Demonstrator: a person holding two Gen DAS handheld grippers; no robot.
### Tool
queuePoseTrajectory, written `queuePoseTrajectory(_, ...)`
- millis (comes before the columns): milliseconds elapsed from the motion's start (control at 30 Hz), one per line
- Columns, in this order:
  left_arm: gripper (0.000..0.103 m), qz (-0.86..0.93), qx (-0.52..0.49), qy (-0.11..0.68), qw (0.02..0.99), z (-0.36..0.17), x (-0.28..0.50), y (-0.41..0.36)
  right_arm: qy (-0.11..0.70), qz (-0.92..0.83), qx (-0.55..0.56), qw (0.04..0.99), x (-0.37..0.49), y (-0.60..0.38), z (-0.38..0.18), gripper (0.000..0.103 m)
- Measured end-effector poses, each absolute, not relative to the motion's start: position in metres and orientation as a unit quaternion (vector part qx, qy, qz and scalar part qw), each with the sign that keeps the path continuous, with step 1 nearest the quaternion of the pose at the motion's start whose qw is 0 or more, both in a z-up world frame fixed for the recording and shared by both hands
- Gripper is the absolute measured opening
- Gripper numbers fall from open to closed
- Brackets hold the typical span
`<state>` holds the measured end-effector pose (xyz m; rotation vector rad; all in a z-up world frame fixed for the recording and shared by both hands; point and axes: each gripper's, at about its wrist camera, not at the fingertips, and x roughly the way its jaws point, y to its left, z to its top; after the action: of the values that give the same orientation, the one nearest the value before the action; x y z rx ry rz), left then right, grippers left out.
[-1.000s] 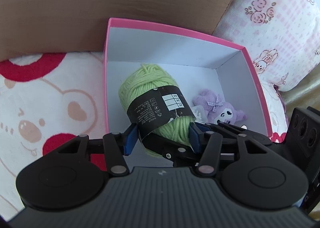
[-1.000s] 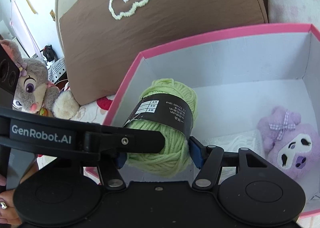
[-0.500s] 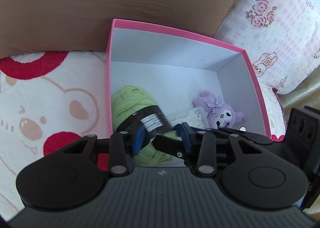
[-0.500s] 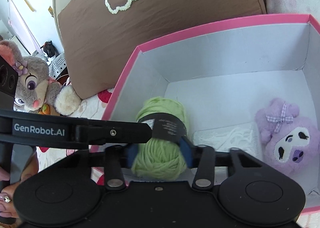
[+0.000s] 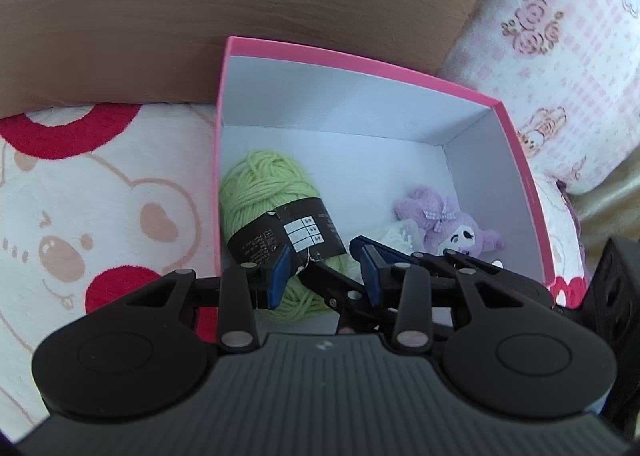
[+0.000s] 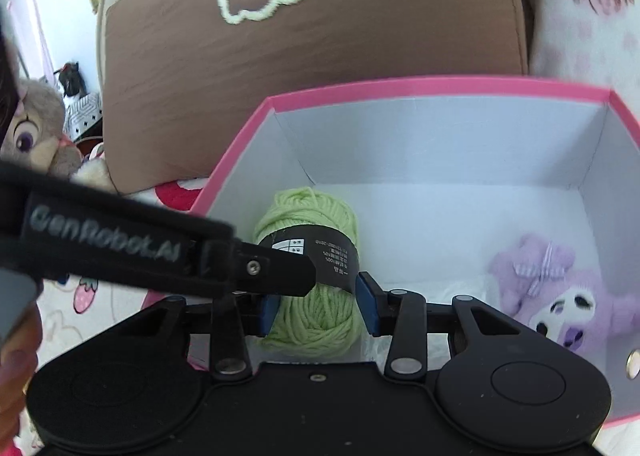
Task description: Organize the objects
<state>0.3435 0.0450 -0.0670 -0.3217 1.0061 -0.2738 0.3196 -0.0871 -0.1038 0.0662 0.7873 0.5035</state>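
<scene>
A green yarn ball [image 5: 264,191] with a black label lies at the left side of a pink box [image 5: 360,63] with a white inside. It also shows in the right wrist view [image 6: 316,320]. A purple plush toy [image 5: 448,219] and a white cloth [image 5: 394,234] lie at the box's right. My left gripper [image 5: 324,272] is open above the yarn's near end. My right gripper [image 6: 318,306] is open, its blue pads on either side of the yarn; whether they touch it is unclear. The left gripper's finger [image 6: 256,268] crosses the right wrist view.
A brown cushion [image 5: 240,15] stands behind the box, a pink floral pillow [image 5: 560,55] to its right. A bear-print blanket [image 5: 80,215] lies under and left of the box. A grey plush rabbit [image 6: 36,135] sits far left.
The yarn went from held above the box down to the box floor at the left. Both grippers have pulled back and up, and their pads now stand apart around it.
</scene>
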Motion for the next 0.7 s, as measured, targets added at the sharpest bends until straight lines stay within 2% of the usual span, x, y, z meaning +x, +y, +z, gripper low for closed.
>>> queuePoseTrajectory(400, 0.038, -0.129, -0.16, 0.468, 0.86, -0.037, 0.324, 0.046, 0.404, 0.241, 0.052, 0.881, 0.299, -0.117, -0.07, 0.048)
queuePoseTrajectory(700, 0.041, -0.117, -0.139, 0.463, 0.868, 0.003, 0.288, 0.043, 0.384, 0.228, 0.029, 0.894, 0.255, -0.131, -0.018, 0.054)
